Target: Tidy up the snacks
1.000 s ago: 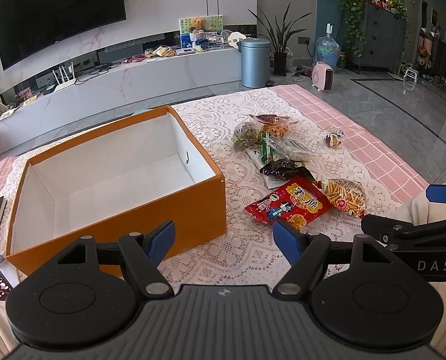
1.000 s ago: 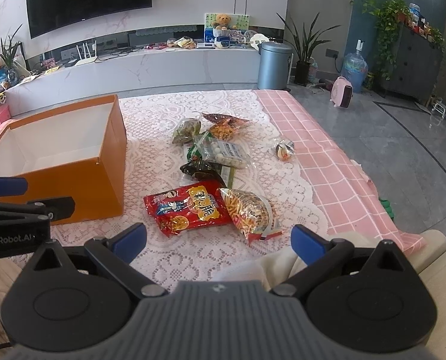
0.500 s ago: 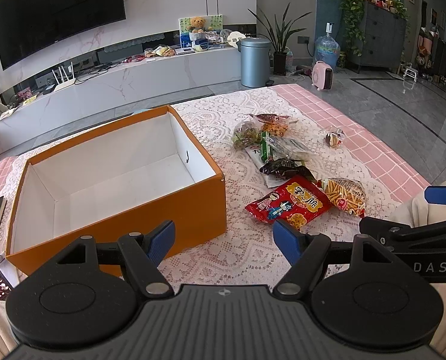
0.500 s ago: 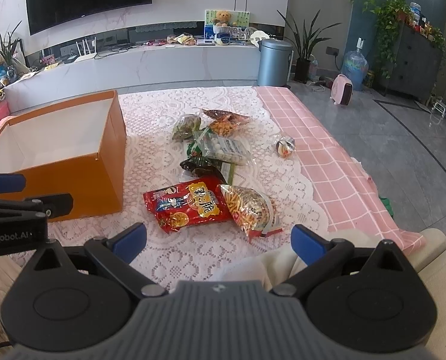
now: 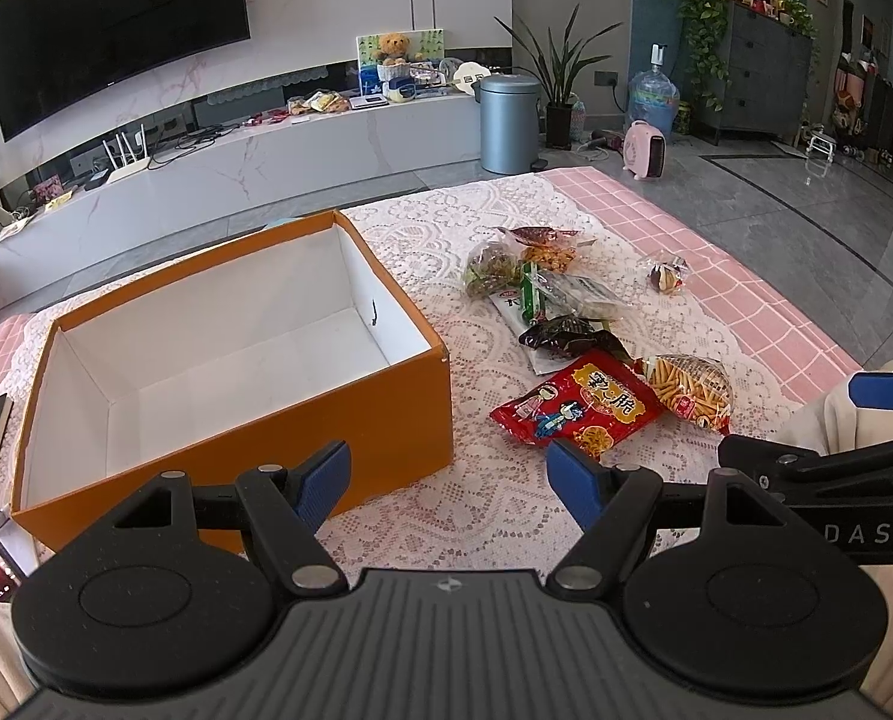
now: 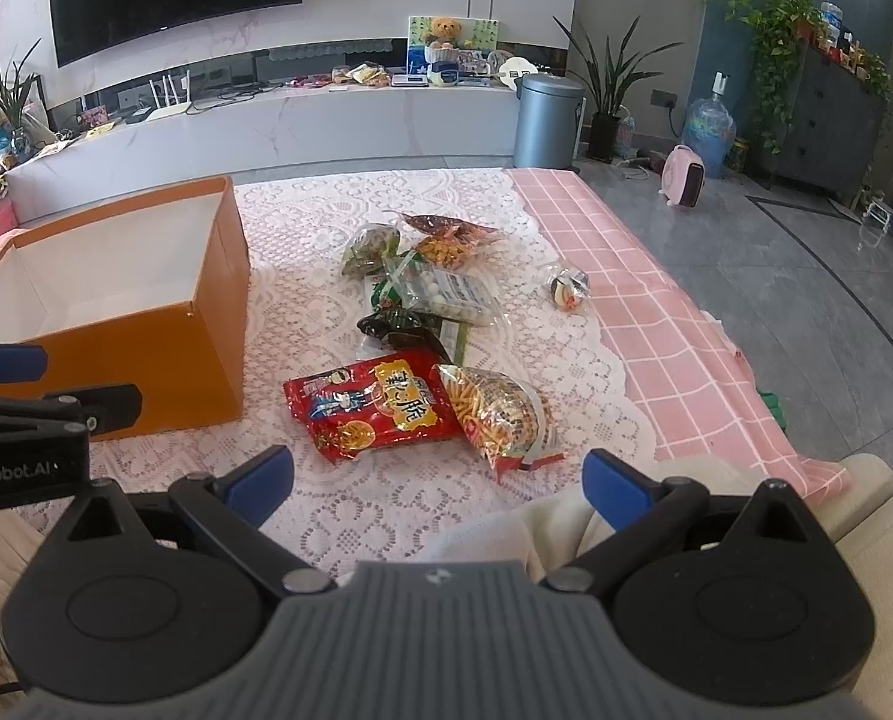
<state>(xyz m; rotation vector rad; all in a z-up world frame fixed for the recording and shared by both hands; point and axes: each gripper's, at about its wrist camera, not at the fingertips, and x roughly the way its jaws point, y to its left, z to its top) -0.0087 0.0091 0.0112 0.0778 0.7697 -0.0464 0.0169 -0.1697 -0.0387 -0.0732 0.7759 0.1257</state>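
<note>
The open orange cardboard box (image 5: pixel 302 414) with white walls held nothing. Snack packets, among them a red foil bag (image 6: pixel 374 408), lay beside it on the lace-covered surface (image 6: pixel 398 516). Left gripper (image 5: pixel 446 474) and right gripper (image 6: pixel 437 483) fingers stood wide, holding nothing.

The orange box (image 6: pixel 146 324) ahead-left runs off the frame's left edge; the dark snack packet (image 6: pixel 398 330) lies half-buried under neighbouring bags.
</note>
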